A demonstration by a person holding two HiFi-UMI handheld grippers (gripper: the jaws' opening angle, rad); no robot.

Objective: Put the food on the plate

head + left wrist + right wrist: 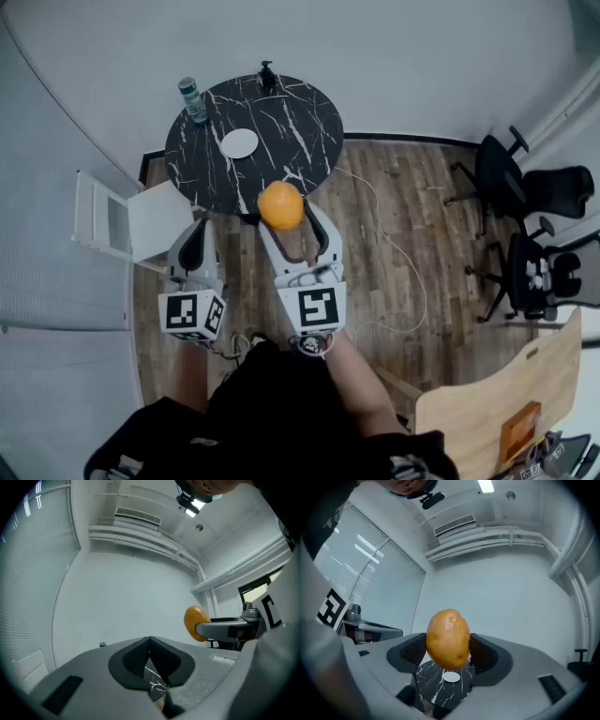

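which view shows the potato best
The right gripper view: the potato fills the centre, held by the right gripper, its skin clear. The head view shows it small, from above. The left gripper view shows it off to the side, partly hidden behind that gripper's finger.

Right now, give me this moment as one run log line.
right gripper: shut on potato | left gripper: shut, empty | plate: bare, on table | potato: aloft, not yet on plate
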